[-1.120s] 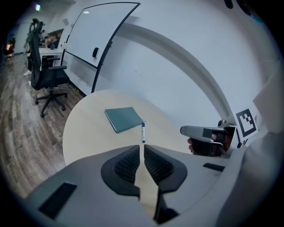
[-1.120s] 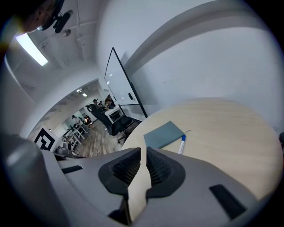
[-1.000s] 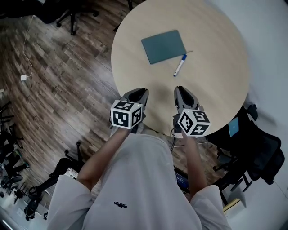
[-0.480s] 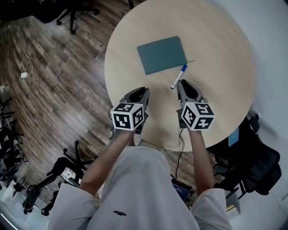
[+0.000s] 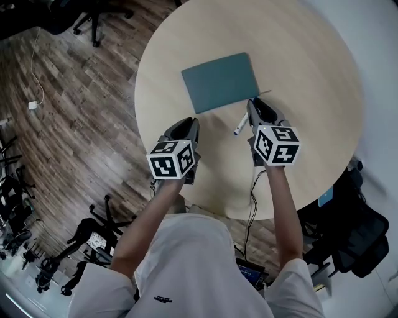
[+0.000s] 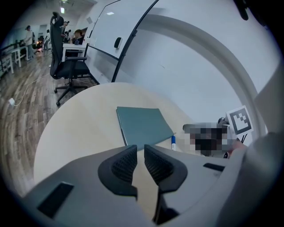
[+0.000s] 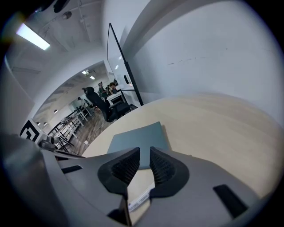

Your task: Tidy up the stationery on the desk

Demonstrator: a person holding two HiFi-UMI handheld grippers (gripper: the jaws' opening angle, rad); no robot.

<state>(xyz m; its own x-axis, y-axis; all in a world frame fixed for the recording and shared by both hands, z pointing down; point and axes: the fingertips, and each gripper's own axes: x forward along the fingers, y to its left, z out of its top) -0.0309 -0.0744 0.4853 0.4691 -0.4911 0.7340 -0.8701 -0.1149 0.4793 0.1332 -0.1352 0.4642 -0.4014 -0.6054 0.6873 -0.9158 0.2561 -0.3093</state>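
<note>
A teal notebook [image 5: 221,81] lies closed on the round wooden table [image 5: 311,56]. A white marker with a blue cap [image 5: 240,123] lies just in front of the notebook's near right corner. My right gripper [image 5: 257,105] hovers right beside and partly over the marker, jaws nearly together with nothing between them. In the right gripper view the marker [image 7: 141,198] shows below the jaws, with the notebook [image 7: 137,137] ahead. My left gripper [image 5: 186,127] is over the table's near edge, jaws close together and empty. The left gripper view shows the notebook [image 6: 144,126] and the marker [image 6: 172,142].
Wooden floor lies left of the table, with office chairs [image 5: 93,18] at the far edge and a black chair [image 6: 69,66] farther off. A white wall and glass partition stand behind the table. A dark chair with a bag [image 5: 354,230] sits at the lower right.
Both grippers have moved forward over the table. The right one has come up to the marker; the left one has crossed the near edge. Their jaws look unchanged.
</note>
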